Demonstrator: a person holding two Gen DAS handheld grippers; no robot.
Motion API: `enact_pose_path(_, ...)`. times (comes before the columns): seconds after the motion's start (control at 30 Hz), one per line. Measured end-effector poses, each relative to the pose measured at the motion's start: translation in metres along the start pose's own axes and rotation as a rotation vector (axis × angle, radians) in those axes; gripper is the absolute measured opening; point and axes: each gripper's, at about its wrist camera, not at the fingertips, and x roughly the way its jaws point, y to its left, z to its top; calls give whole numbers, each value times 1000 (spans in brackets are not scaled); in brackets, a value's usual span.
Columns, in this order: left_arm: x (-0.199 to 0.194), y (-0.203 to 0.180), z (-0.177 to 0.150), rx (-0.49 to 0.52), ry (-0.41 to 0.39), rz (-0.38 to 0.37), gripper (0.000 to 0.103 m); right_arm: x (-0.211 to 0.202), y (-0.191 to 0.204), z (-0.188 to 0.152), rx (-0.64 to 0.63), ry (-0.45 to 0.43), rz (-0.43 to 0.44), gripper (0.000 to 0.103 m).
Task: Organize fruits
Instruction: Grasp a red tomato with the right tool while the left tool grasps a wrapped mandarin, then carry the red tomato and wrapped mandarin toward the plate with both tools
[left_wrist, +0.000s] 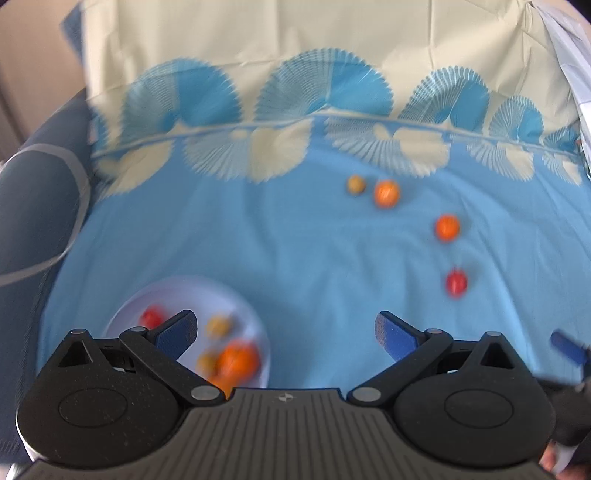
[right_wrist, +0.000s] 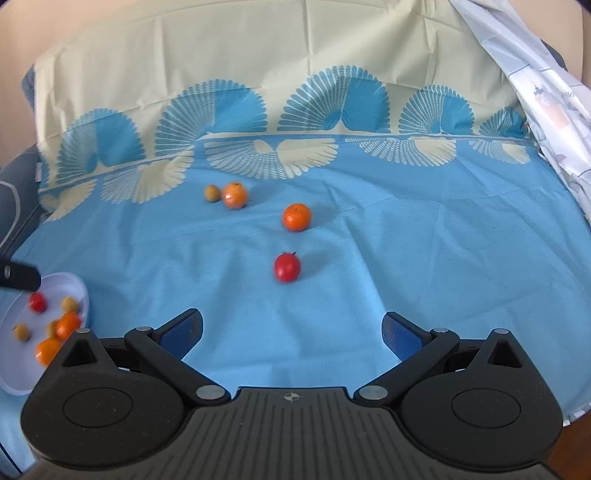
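A blue cloth (right_wrist: 369, 280) with a fan pattern covers the whole surface, and it lies in soft folds, not flat. At the left on it sits a white plate (right_wrist: 22, 380) which already holds several fruits: a small red one, some orange ones and some yellowish ones. Four fruits are not yet collected and lie well apart from the plate: an orange (right_wrist: 296, 217), a second, paler orange (right_wrist: 235, 195) touching or just beside a small brown-yellow fruit (right_wrist: 211, 193), and a red fruit (right_wrist: 287, 267) nearest to the right gripper (right_wrist: 291, 332). This gripper has its jaws wide and empty, and the red fruit lies ahead, about on the line between them. The left gripper (left_wrist: 284, 332) hangs over the near edge of the plate, jaws also wide, holding nothing. I think the risk is rolling: the fruits are round and the cloth gives way, so a finger that touches one side first may push the red fruit away. A fruit dropped on the crowded plate could also knock another one over the low rim.
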Motion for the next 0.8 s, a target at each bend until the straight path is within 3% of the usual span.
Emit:
enact_pose_path(0.2,100,-49,68,10,-14,-48,103,94,-5,21,-34,-28,-4,101)
enact_pose_path(0.3,148,-71,92,15,-9,-58,103,133,-2,25,-90,-19,-4,96)
enact_pose_path(0.4,188,-88,109,19,9,-76,103,153,-4,18,-114,1,-9,89)
enact_pose_path(0.5,217,-101,117,29,36,-88,102,150,-6,12,-134,-33,2,83)
enact_pose_path(0.57,225,-102,118,-5,52,-131,78,148,-6,11,-135,-40,7,69)
enact_pose_path(0.6,228,-102,118,-20,78,-160,47,146,-5,10,-141,-45,8,61)
enact_pose_path(0.63,230,-101,118,-40,101,-173,41,143,-4,10,-150,-49,18,34)
enact_pose_path(0.67,226,-99,116,-55,90,-167,41,141,-2,10,-157,-48,33,30)
enact_pose_path(0.8,206,-89,106,-60,82,-165,41,137,-4,9,-141,-54,30,30)
